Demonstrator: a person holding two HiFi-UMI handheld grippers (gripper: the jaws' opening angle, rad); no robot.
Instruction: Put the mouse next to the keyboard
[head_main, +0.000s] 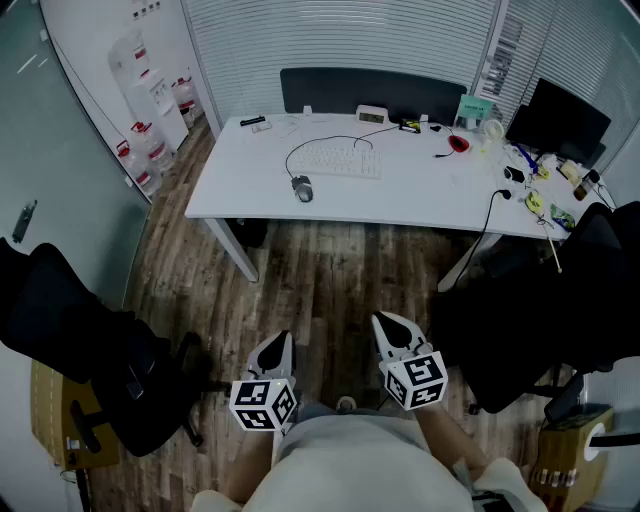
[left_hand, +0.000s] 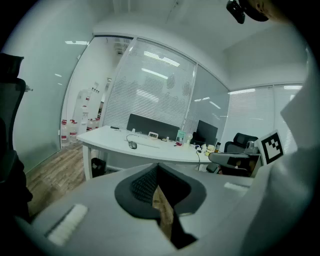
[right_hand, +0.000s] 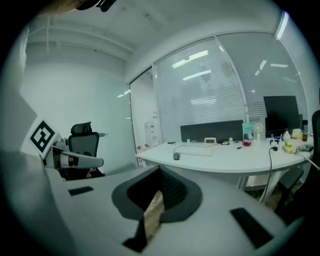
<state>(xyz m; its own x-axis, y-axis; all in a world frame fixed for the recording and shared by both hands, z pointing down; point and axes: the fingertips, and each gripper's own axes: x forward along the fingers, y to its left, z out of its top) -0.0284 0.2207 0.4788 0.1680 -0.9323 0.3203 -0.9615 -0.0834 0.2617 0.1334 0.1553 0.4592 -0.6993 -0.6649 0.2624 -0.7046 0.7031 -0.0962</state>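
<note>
A grey mouse (head_main: 302, 187) lies on the white desk (head_main: 420, 195), in front of the left end of a white keyboard (head_main: 335, 161), with its cable looping behind. The mouse (left_hand: 132, 145) and keyboard (left_hand: 146, 144) show far off in the left gripper view, and the mouse (right_hand: 176, 156) and keyboard (right_hand: 199, 151) in the right gripper view too. My left gripper (head_main: 276, 354) and right gripper (head_main: 392, 333) are held low over the wooden floor, well short of the desk. Both are shut with nothing between the jaws.
Black office chairs stand at the left (head_main: 95, 345) and right (head_main: 560, 300). A monitor (head_main: 556, 122), a small clock (head_main: 371, 115), a red dish (head_main: 458, 144) and small clutter sit on the desk's far and right parts. Water bottles (head_main: 150, 130) stand at the left wall.
</note>
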